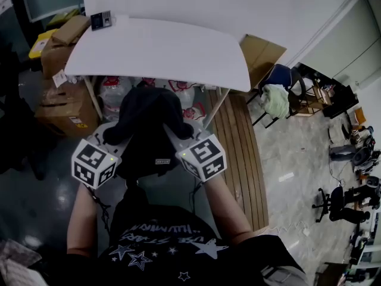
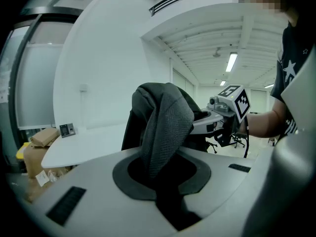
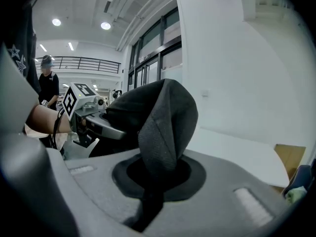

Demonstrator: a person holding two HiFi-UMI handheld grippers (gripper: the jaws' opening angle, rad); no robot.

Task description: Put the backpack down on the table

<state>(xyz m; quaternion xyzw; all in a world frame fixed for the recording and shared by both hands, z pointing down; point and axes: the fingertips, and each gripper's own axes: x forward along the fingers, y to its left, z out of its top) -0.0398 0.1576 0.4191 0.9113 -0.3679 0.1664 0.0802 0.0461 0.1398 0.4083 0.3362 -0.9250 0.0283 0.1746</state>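
Observation:
A black backpack point(image 1: 146, 130) hangs in the air between both grippers, just in front of the near edge of the white table point(image 1: 161, 52). My left gripper point(image 1: 114, 134) is shut on a dark mesh shoulder strap point(image 2: 163, 127) of the backpack. My right gripper point(image 1: 177, 137) is shut on the other strap point(image 3: 165, 125). Each gripper's marker cube shows in the other's view, the right one point(image 2: 236, 100) and the left one point(image 3: 78, 98). The backpack's lower part hangs below the table top level, in front of the person's torso.
A small dark device point(image 1: 100, 20) lies at the table's far left corner. Cardboard boxes point(image 1: 62, 103) stand left of the table and another box point(image 1: 262, 55) at its right end. Water bottles point(image 1: 113, 91) sit under the table. Chairs point(image 1: 292, 94) stand to the right.

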